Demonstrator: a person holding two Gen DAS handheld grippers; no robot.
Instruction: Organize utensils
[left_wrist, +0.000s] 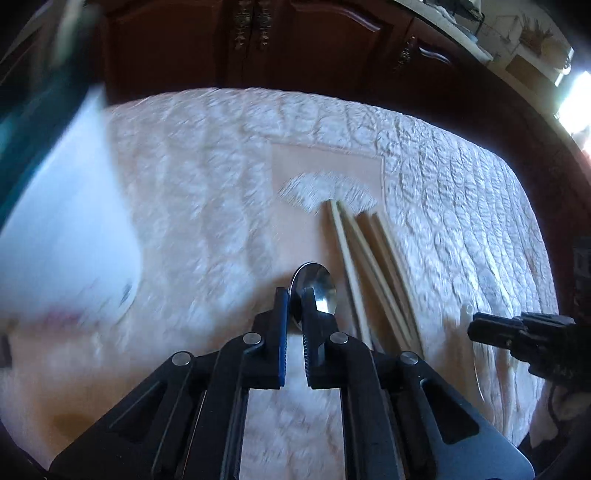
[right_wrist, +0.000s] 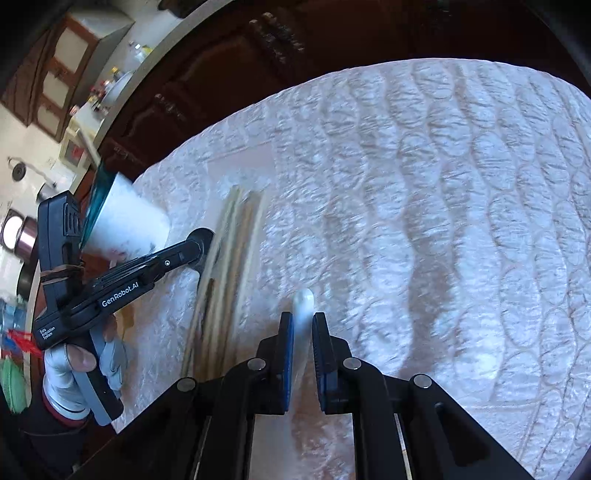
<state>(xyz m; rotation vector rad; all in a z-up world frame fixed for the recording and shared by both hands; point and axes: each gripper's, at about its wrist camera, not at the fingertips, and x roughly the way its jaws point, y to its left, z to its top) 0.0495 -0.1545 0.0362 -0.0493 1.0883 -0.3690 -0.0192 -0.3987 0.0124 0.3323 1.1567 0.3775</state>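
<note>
The left claw (left_wrist: 295, 306) is clamped narrow on a metal spoon (left_wrist: 314, 291). The two black fingers pinch it near the neck, and the shiny bowl sticks out just past the fingertips. In the right wrist view the same claw (right_wrist: 201, 245) reaches in from the left, held by a gloved hand (right_wrist: 92, 363).

The right claw (right_wrist: 303, 332) is also closed down, gripping a slim white utensil (right_wrist: 303, 306). Its rounded end pokes out beyond the blue pads; whether it is a handle or a ceramic spoon cannot be told. In the left wrist view only the tip of this claw (left_wrist: 480, 326) shows at the right edge.

Just to the right of the spoon lie several pale wooden chopsticks (left_wrist: 373, 266), side by side and touching, pointing away from the camera. They rest on a white quilted cloth (left_wrist: 461, 192) covering the tabletop. A white cup-like container (right_wrist: 129, 225) with a teal rim stands near the far left, probably the holder for the utensils.

The metal spoon looks light, stiff and slippery, so a grip at the flat neck seems steadier than on the curved bowl. The white piece may be brittle if ceramic. The chopsticks look light and rigid and could roll; holding them near the middle seems best.
</note>
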